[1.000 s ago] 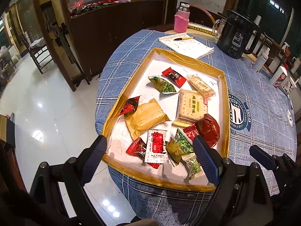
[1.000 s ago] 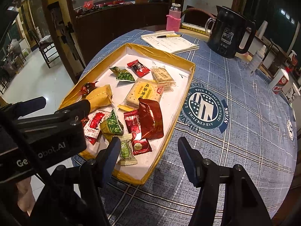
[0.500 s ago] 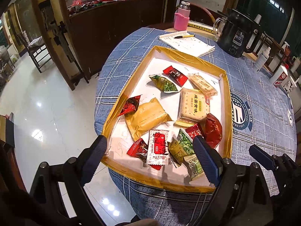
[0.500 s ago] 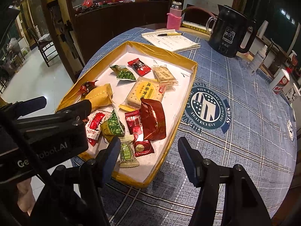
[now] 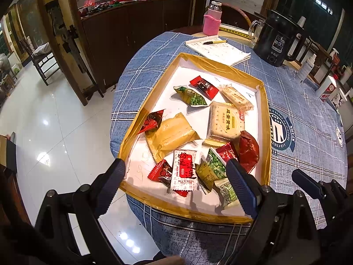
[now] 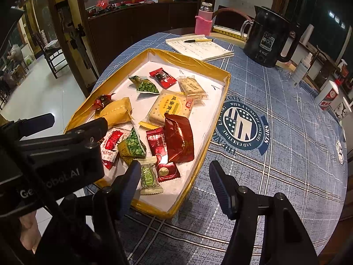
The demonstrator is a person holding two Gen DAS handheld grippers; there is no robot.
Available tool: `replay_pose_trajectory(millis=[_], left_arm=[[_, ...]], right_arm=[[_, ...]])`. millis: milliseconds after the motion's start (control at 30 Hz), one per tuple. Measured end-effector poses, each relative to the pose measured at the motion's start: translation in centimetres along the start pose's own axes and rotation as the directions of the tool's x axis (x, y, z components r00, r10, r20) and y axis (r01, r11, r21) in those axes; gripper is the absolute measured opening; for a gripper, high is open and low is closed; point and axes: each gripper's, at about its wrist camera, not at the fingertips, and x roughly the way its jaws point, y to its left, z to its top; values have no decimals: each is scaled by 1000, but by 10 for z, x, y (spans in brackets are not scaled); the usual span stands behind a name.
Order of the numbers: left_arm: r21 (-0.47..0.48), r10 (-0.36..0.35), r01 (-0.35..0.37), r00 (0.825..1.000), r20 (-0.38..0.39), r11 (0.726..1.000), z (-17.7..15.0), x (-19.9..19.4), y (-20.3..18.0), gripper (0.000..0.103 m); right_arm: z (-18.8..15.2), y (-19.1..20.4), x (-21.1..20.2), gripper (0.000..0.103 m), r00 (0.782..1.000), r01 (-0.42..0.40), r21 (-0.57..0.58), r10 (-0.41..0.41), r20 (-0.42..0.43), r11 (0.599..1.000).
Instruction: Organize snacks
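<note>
Round table under a blue plaid tablecloth (image 6: 286, 154), its printed crest (image 6: 241, 126) reading "WITH A SENSE OF HISTORY AND CULTURE", lying ahead of the right gripper's (image 6: 175, 177) fingers, which stand wide apart with nothing between them. Gold-rimmed white tray (image 5: 263, 119) sits just beyond the left gripper (image 5: 176, 173), whose fingers also gape wide and hold nothing, hovering over the tray's near edge. Far past both sets of fingers stands a black electric kettle (image 6: 268, 37), with an open notebook (image 5: 218, 50) and a pen (image 5: 215, 42) on it beside that, and a bottle in a pink sleeve (image 5: 212, 18) behind. Inside the tray, the plain gold packet (image 5: 174, 132) lies ahead of the left finger; a square cracker pack (image 5: 226, 122) with yellow Chinese lettering sits further out toward the right finger's side. A dark red foil packet (image 6: 178, 141) rests beside a red bar marked "Golden Crown" (image 6: 160, 152). Between the left gripper's fingers lies the white-and-red sachet (image 5: 184, 172) reading "ALL'S WELL". Green pea packets (image 6: 132, 144) sit next to it, and a small green candy (image 6: 150, 175) lies touching the right gripper's left finger in view.
</note>
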Motion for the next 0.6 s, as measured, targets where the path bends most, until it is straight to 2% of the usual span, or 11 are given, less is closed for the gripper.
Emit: replay_pose_trajectory(millis=[600], left_arm=[[1, -3, 3, 1000, -7, 1000, 0, 3, 0, 92]], right_arm=[[1, -2, 2, 65, 1000, 9, 4, -9, -2, 1000]])
